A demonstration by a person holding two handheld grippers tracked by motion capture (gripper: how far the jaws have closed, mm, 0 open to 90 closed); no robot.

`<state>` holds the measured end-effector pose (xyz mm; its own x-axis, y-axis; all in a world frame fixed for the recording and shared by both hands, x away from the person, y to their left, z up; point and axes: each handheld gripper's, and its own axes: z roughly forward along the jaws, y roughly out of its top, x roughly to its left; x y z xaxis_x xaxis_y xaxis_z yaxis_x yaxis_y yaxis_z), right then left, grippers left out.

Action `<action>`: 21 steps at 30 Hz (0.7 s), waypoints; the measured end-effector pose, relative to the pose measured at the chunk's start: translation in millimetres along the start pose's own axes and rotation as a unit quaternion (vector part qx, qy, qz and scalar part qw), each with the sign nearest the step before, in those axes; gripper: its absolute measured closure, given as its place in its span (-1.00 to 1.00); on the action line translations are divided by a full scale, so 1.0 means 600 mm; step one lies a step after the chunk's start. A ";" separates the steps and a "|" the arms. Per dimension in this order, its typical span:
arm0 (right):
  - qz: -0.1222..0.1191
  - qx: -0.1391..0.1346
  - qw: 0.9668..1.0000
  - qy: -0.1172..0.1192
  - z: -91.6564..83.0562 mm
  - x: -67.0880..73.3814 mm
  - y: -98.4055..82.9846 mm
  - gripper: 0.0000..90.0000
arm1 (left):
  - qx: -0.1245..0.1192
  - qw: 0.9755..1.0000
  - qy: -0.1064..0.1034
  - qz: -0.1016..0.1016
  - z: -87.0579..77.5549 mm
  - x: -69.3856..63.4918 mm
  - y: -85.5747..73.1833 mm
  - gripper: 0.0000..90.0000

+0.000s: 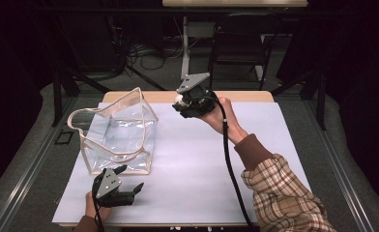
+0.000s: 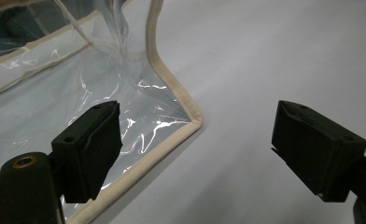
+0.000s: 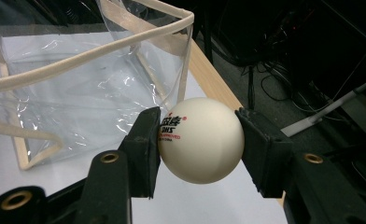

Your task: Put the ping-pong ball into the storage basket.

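A wide counter (image 1: pixel 187 193) covered by a pale sheet takes up the middle of the high view, and a clear plastic bag (image 1: pixel 117 133) with tan edging stands open-topped at the left of centre on it. The left claw (image 1: pixel 129 186) sits low at the bottom left of that view, just beside the bag's near corner, its jaws spread wide and holding nothing; in the left gripper view the bag's bottom corner (image 2: pixel 190 122) lies between and a little beyond them. The right claw (image 1: pixel 180 104) is raised at upper centre, to the right of the bag's rim, and is clamped on a small white ball (image 3: pixel 200 139) with red and dark print, one pad on each side of it. The main risk, as I judge it, is the ball slipping: it is smooth and round and pinched only at two small spots, so a tilt or a knock on the tan rim could pop it out and send it rolling off the counter's far edge, which lies close by. The bag is also limp, and its mouth could fold shut if nothing steadies it. The right hand (image 1: pixel 221 118) reaches forward with the forearm angled up and left, wrist bent; the left hand (image 1: pixel 92 205) rests near the counter's near edge.
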<state>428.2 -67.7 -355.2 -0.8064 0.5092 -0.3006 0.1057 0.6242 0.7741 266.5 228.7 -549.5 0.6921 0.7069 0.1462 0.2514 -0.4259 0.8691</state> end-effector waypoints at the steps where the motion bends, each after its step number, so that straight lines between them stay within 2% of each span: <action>1: -0.003 -0.001 1.000 0.000 0.000 0.000 0.001 0.13 | 0.000 1.000 0.000 0.000 0.000 0.000 0.000 -0.64; 7: -0.003 -0.007 1.000 0.000 -0.002 -0.001 0.009 0.13 | -0.001 1.000 0.000 0.000 0.000 0.000 0.000 -0.64; 21: -0.017 -0.004 1.000 0.005 0.006 0.007 0.028 0.13 | -0.001 1.000 0.000 -0.001 0.000 0.000 0.000 -0.64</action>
<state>428.5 -53.0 -345.4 -0.8149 0.4822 -0.3216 0.0731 0.6360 0.7682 266.5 228.8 -549.5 0.6912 0.7079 0.1452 0.2518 -0.4243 0.8698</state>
